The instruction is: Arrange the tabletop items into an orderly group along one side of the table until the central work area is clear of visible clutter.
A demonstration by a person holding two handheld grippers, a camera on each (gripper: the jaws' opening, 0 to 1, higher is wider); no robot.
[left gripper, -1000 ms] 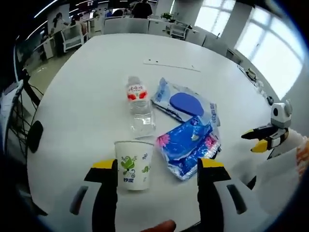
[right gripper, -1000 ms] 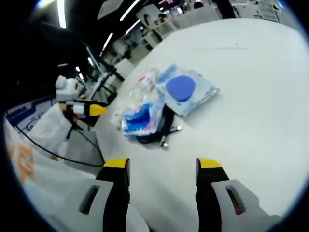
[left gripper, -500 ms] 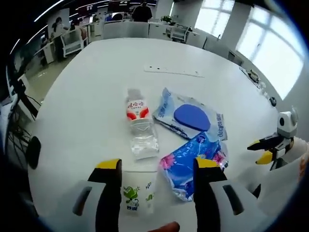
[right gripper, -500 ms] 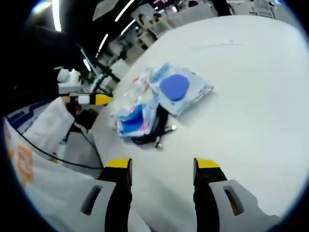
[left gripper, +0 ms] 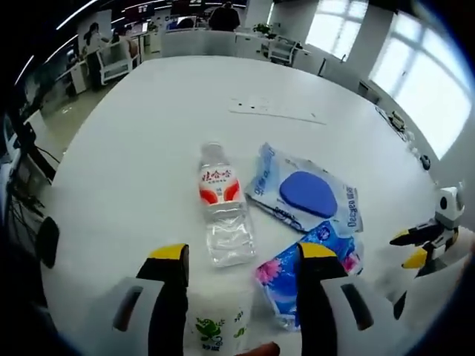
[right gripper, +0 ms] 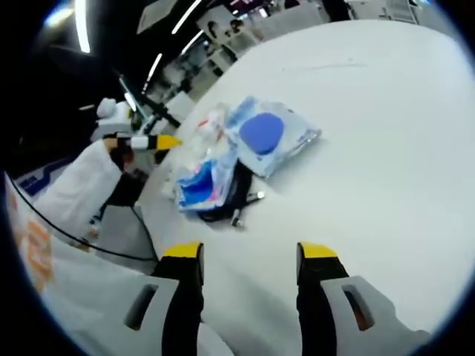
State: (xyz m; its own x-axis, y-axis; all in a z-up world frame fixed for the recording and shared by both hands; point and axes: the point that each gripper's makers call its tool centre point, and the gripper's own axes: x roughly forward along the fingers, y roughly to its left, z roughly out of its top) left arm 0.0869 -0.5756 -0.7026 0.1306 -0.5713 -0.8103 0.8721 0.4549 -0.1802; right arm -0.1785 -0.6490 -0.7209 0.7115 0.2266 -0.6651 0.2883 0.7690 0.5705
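Note:
In the left gripper view a white paper cup (left gripper: pixel 217 324) with green print stands between the jaws of my open left gripper (left gripper: pixel 243 256), apart from both. Beyond it a clear water bottle (left gripper: pixel 221 204) with a red label lies on its side. To the right lie a wet-wipes pack with a blue lid (left gripper: pixel 304 194) and a blue tissue pack (left gripper: pixel 308 271). My right gripper (right gripper: pixel 250 252) is open over bare table. Ahead of it lie the wipes pack (right gripper: pixel 267 133), the tissue pack (right gripper: pixel 199 185) and a black cable (right gripper: pixel 239 199).
The round white table (left gripper: pixel 148 126) stretches far beyond the items, with a thin white strip (left gripper: pixel 276 111) near its far side. The right gripper (left gripper: pixel 415 246) shows at the table's right edge. The left gripper (right gripper: pixel 145 141), on a white sleeve, shows left. Office desks and chairs stand behind.
The left gripper has moved forward, so the paper cup now sits lower and deeper between its jaws. The right gripper view has barely shifted; the items lie as before.

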